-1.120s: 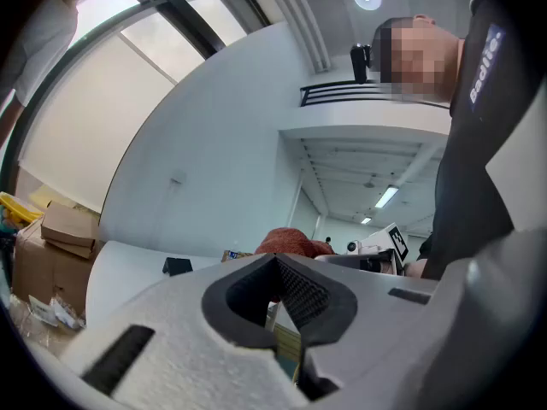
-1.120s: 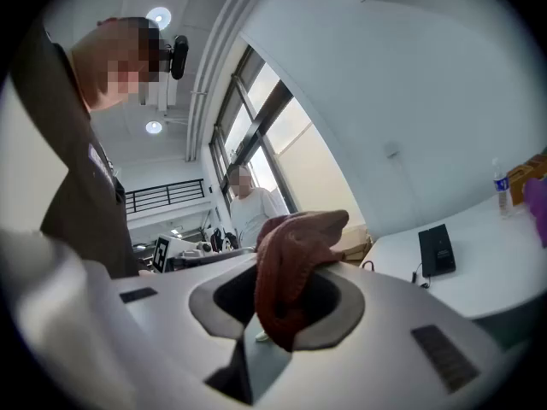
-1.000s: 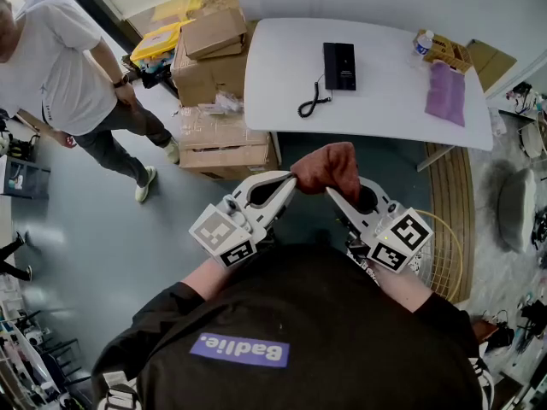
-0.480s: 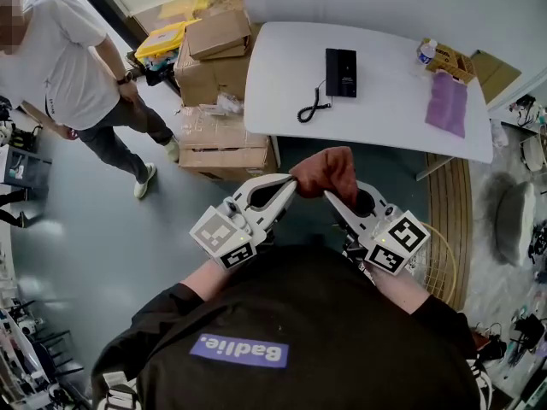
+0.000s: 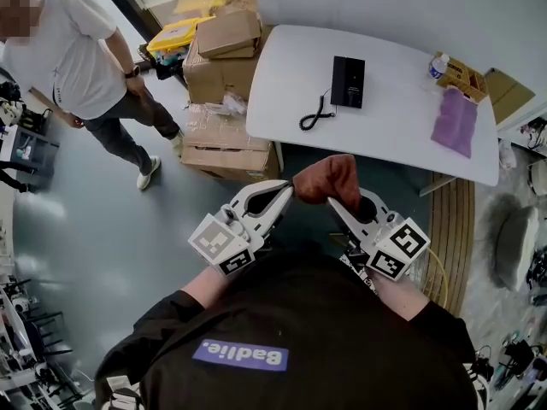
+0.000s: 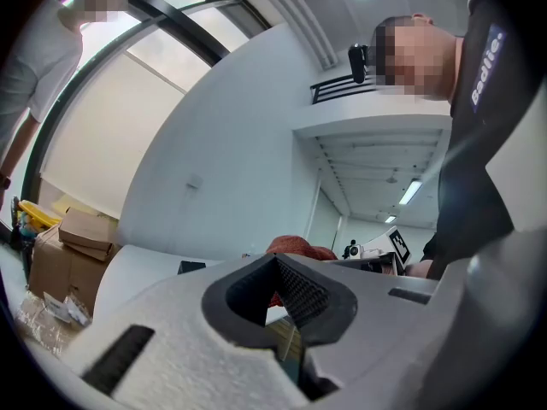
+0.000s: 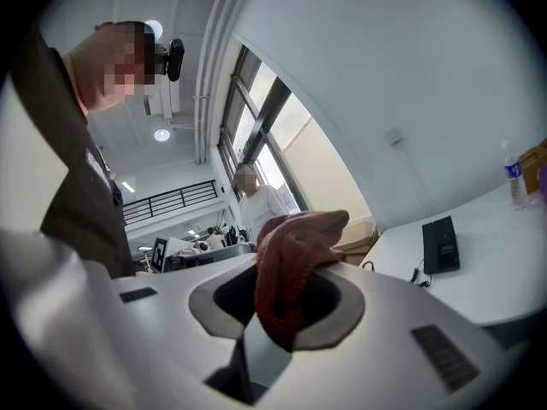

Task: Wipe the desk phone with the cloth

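The black desk phone [image 5: 348,81] lies on the white table [image 5: 385,126] with its coiled cord [image 5: 314,114] trailing to the left. A rust-red cloth [image 5: 329,179] hangs in the air in front of the table, well short of the phone. My left gripper [image 5: 289,188] is shut, pinching the cloth's left edge. My right gripper [image 5: 335,200] is shut on the cloth, which bulges up out of its jaws [image 7: 291,263]. The phone [image 7: 441,244] shows far off in the right gripper view. The left gripper view shows the cloth [image 6: 299,247] just past its closed tips [image 6: 275,261].
A purple cloth [image 5: 455,118], a water bottle [image 5: 438,65] and a small cardboard box [image 5: 466,75] sit at the table's right end. Stacked cardboard boxes [image 5: 224,101] stand left of the table. A person in a white shirt [image 5: 77,67] stands at far left.
The table and phone have slid slightly down and right in the head view, so the view has shifted. Both grippers keep the cloth in the same hold.
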{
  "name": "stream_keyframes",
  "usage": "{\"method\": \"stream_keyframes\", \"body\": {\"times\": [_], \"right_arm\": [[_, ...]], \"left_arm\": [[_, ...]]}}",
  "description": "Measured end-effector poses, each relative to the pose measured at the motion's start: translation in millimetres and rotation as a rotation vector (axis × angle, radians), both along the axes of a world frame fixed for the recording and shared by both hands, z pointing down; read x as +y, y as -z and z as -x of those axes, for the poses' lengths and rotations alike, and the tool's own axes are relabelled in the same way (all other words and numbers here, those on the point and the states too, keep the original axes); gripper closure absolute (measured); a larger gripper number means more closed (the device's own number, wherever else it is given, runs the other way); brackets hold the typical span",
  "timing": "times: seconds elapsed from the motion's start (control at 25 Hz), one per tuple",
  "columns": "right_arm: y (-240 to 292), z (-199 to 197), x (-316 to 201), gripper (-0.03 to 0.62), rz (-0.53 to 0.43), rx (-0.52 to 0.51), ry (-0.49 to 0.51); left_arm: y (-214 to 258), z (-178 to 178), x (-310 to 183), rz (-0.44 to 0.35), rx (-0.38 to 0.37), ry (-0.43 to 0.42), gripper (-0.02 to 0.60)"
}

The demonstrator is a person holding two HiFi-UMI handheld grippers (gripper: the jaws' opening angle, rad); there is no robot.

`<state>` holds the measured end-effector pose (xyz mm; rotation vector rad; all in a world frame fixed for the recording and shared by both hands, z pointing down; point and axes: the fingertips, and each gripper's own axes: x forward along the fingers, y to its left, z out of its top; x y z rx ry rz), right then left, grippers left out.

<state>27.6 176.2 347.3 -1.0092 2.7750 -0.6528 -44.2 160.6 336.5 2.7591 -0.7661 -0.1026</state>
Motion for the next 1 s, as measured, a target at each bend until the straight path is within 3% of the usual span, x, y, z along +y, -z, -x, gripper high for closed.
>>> {"method": "stream_keyframes", "body": {"times": [0.28, 1.0], "right_arm": [[-7, 1, -38, 0.500, 0.011, 0.012, -0.020], [-3, 50, -180, 0.500, 0.033, 0.052, -0.146]], "left_arm": [[-5, 3, -39, -0.002, 0.020, -0.011, 0.575], [-2, 35, -186, -0.027, 0.035, -0.201, 0.575]]}}
